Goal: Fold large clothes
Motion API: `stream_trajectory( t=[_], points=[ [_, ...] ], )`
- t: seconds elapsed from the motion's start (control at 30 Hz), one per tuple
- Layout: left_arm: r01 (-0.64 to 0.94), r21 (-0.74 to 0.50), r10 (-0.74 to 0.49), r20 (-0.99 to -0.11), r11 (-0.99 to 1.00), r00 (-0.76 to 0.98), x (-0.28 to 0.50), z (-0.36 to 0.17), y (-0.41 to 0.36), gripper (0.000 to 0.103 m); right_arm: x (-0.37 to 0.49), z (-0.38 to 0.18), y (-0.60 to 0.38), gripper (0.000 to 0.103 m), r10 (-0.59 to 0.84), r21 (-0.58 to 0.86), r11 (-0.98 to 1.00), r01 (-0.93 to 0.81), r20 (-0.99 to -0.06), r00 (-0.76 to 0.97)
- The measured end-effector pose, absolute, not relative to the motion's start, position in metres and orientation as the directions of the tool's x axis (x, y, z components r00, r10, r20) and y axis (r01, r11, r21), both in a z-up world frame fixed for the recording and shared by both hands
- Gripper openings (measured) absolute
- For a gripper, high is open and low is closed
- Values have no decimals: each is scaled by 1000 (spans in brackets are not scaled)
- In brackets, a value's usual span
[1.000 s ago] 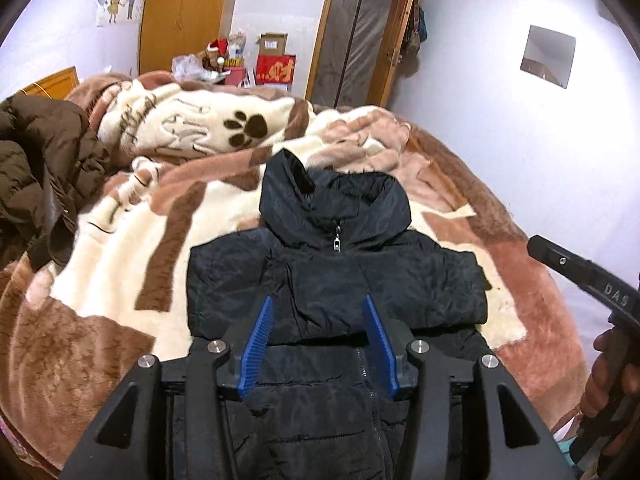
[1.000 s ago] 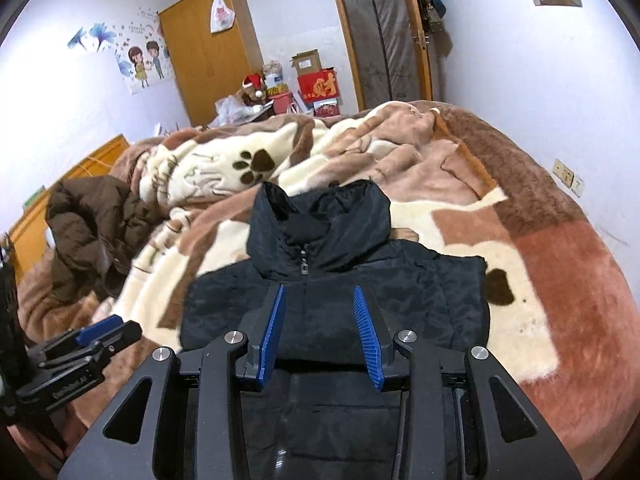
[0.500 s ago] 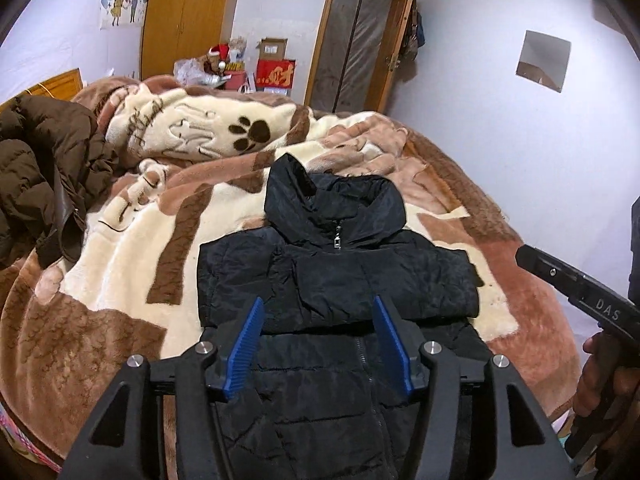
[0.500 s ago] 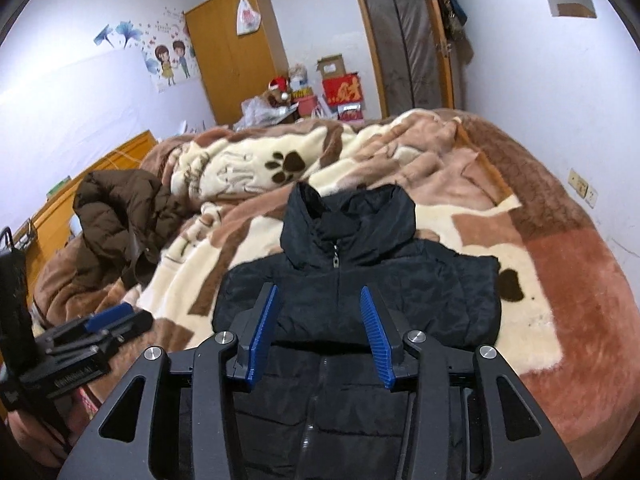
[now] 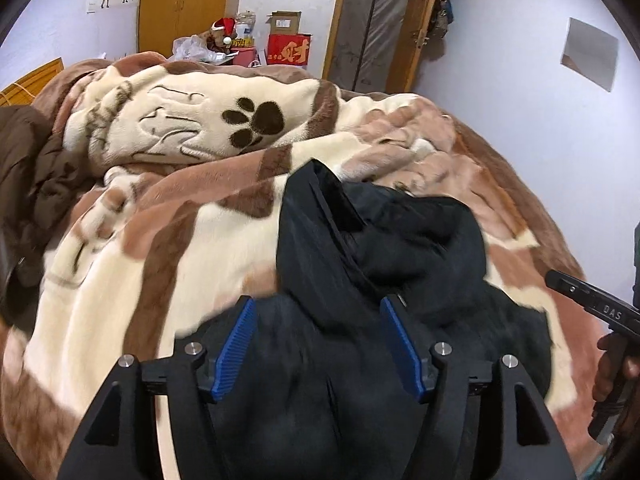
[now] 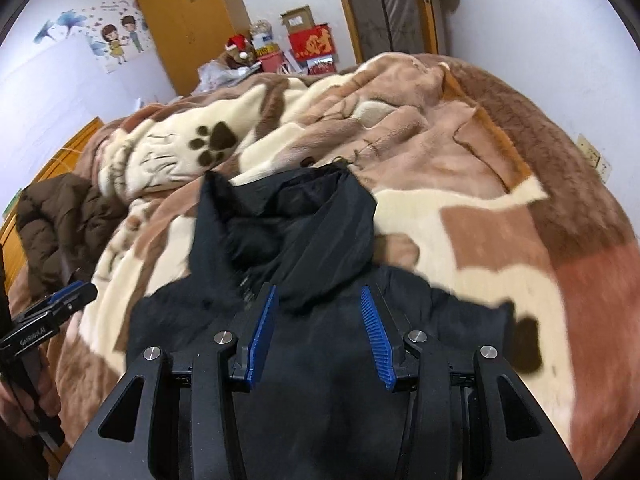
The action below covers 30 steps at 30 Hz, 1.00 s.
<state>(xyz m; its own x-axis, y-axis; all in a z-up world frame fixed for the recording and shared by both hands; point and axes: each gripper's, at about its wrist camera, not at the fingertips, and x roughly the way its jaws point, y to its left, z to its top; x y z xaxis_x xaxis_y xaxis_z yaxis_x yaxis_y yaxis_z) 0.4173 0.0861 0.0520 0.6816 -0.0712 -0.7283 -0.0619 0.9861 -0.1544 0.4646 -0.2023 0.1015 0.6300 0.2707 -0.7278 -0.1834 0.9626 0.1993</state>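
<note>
A black hooded puffer jacket (image 5: 384, 264) lies front up on the bed, sleeves folded across the chest, hood pointing away from me. It also shows in the right wrist view (image 6: 296, 240). My left gripper (image 5: 320, 344) is open and empty, low over the jacket's left chest below the hood. My right gripper (image 6: 318, 334) is open and empty, low over the chest just right of the zip. The jacket's lower half is hidden under both grippers.
A brown and cream paw-print blanket (image 5: 168, 208) covers the bed. A brown puffer jacket (image 6: 60, 224) is piled at the left. A wardrobe (image 6: 192, 32), boxes (image 5: 289, 46) and a door (image 5: 380, 20) stand at the far wall.
Both grippers have moved forward and down towards the hood, so the jacket looks much closer. Both stay open and empty. The jacket has not moved.
</note>
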Motion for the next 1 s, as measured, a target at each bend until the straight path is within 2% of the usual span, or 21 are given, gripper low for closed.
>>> stream_trajectory(
  t=[0.23,0.43,0.47,0.5,0.53,0.57,0.63,0.77,1.0],
  points=[
    [-113,-112,-14,-769,987,639,529,-3,95,68,572,60,-196,44,226,157,974,-166,-771,596],
    [-125,-136,-25,-768,983,639,595,-31,93,67,633,29,-184,44,228,141,970,-197,-801,553],
    [-118,-134,-29,-774,984,632,601,-36,92,48,638,25,-181,44,229,138,969,-203,-809,541],
    [-104,-136,-43,-783,985,621,606,-42,89,17,642,20,-178,43,225,131,969,-209,-818,529],
    [-97,-139,-53,-795,986,605,609,-47,87,9,642,18,-176,21,225,127,968,-215,-817,531],
    [-93,-137,-53,-793,986,607,608,-49,86,7,639,17,-174,12,230,127,967,-222,-813,534],
    [-86,-127,-42,-763,988,645,594,-44,85,5,629,26,-174,9,242,127,964,-235,-787,568],
    [-121,-208,-65,-709,971,702,557,-16,105,4,592,62,-184,9,302,180,951,-250,-710,636],
    [-53,-299,-140,-587,953,797,445,52,118,4,481,119,-202,8,380,229,925,-304,-604,701]
  ],
)
